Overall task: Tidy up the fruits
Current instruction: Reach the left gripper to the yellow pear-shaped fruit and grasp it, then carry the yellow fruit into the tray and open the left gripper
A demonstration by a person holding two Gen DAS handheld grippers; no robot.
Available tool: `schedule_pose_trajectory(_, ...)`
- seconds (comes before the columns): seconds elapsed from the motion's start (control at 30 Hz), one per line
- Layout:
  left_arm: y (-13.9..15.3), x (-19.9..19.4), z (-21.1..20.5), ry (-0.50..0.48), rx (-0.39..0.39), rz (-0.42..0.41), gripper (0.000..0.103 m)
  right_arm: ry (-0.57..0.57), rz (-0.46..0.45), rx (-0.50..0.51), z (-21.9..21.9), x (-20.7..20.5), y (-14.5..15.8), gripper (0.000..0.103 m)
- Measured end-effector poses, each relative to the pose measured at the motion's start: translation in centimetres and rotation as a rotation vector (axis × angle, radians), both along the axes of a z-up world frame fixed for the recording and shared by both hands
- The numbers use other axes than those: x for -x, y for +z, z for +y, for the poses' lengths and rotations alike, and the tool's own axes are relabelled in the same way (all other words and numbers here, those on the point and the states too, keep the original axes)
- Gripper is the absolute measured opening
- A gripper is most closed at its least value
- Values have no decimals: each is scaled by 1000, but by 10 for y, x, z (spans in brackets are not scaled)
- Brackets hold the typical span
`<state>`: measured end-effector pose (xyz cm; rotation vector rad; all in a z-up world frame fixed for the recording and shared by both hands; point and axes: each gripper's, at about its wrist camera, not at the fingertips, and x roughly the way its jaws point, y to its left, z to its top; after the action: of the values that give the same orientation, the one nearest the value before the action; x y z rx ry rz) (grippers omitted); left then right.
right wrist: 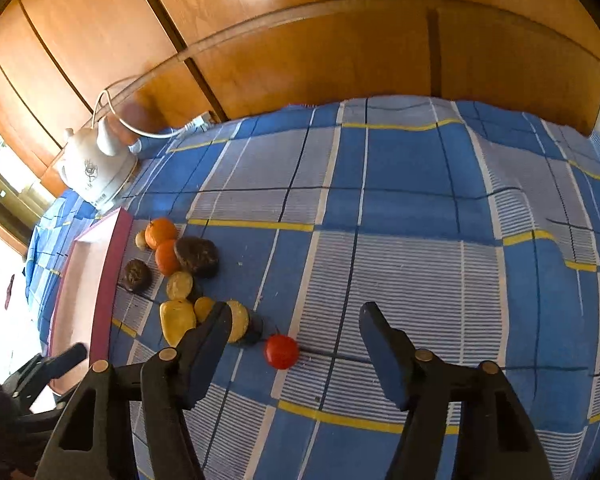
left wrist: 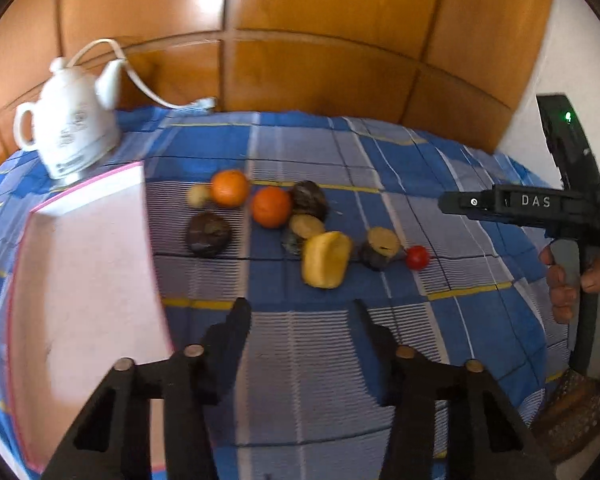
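A blue checked surface (right wrist: 420, 208) holds a pink tray (left wrist: 84, 272) at its left, fruits clustered just beside it: 2 oranges (left wrist: 229, 187), a small red fruit (right wrist: 281, 351). Left tongs (left wrist: 300, 312) and right tongs (right wrist: 296, 316) hover wide open, empty.

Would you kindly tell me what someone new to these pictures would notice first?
First, the cluster of fruit on the blue checked cloth: two oranges, a yellow fruit and a small red tomato, which lies just ahead of the open right gripper. Next, the empty pink tray left of the fruit, with a white electric kettle behind it.
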<state>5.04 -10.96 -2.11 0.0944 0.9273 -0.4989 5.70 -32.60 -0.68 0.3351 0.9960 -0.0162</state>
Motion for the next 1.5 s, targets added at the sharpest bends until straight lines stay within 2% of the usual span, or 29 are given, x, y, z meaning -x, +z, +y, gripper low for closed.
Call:
schedule_pose_trajectory(0.17, -14, -18, -28, -29, -8, 22, 50, -2, 3, -38, -2, 1, 0, 66)
schedule_pose_trajectory(0.2, -17, -21, -33, -35, -12, 23, 53, -3, 2, -43, -2, 0, 0, 66)
schedule_pose_trajectory(0.3, -29, -32, -46, -31, -57, 26, 55, -6, 8, -64, -4, 0, 0, 66)
schedule_pose_trajectory(0.43, -42, -40, -56, -26, -98, 21, 54, 14, 4, -7, 4, -1, 2, 66)
schedule_pose_trajectory(0.47, -46, -44, -58, -26, -99, 31, 51, 21, 3, 3, 6, -2, 2, 66)
schedule_pose_trajectory(0.5, -48, -45, -58, -24, -97, 32, 37, 26, 4, 10, 7, -2, 1, 66)
schedule_pose_trajectory(0.63, -53, -46, -54, -11, -59, 38, 35, 57, 10, 83, 16, -4, 0, 66)
schedule_pose_trajectory(0.7, -48, -43, -48, 0, -27, 46, 34, 89, 16, 128, 25, -5, -2, 66)
schedule_pose_trajectory(0.97, -8, -18, -15, 28, 60, -51, 33, 248, 17, 319, 65, 1, -15, 65)
schedule_pose_trajectory(1.0, -3, -16, -10, 38, 71, -58, 23, 265, 21, 345, 70, 2, -17, 65)
schedule_pose_trajectory(1.03, 3, -16, -1, 54, 81, -68, 19, 283, 28, 373, 75, 3, -20, 65)
schedule_pose_trajectory(1.13, 15, -21, 21, 107, 98, -82, 19, 319, 63, 416, 82, 2, -32, 65)
schedule_pose_trajectory(1.23, 20, -29, 46, 166, 107, -88, 18, 334, 98, 393, 82, 0, -40, 60)
schedule_pose_trajectory(1.37, 18, -38, 84, 241, 123, -54, 16, 320, 142, 323, 74, -3, -48, 60)
schedule_pose_trajectory(1.5, 17, -34, 93, 205, 123, -37, 16, 318, 165, 299, 72, -4, -52, 60)
